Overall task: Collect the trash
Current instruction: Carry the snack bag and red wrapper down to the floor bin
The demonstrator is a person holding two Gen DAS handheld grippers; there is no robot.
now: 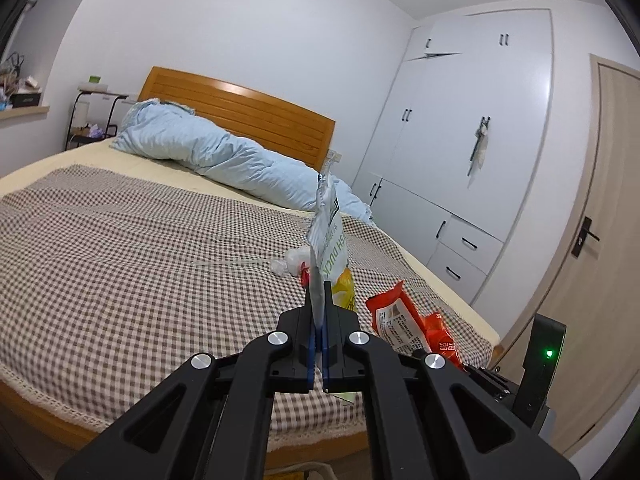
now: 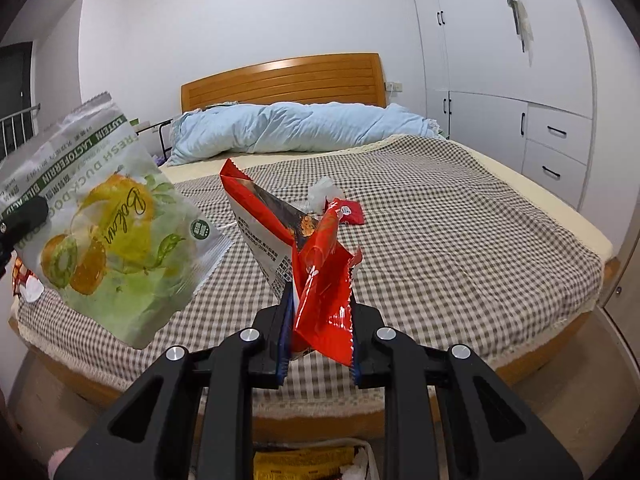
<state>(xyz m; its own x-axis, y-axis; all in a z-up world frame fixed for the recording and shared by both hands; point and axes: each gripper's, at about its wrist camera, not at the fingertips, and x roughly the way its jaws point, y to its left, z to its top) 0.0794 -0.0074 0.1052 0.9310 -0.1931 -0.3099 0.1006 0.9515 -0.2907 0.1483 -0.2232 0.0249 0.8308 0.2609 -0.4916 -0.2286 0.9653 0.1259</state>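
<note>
Checkered bed (image 2: 460,240); left gripper (image 1: 319,300) jaws pinching "Bolcan" "FRESH DUCK" pouch (image 2: 116,232); right gripper (image 2: 320,312) jaws pinching red wrapper (image 2: 324,292).

At the left of the right wrist view, the green and white snack bag (image 2: 108,220) reads "FRESH DUCK", "LACTOFERRIN" and a script "Bolcan", upside down. The red wrapper (image 2: 280,240) carries small print too fine to read.

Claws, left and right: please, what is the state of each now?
Left claw: closed, holding the green snack bag.
Right claw: closed, holding the red wrappers.
</note>
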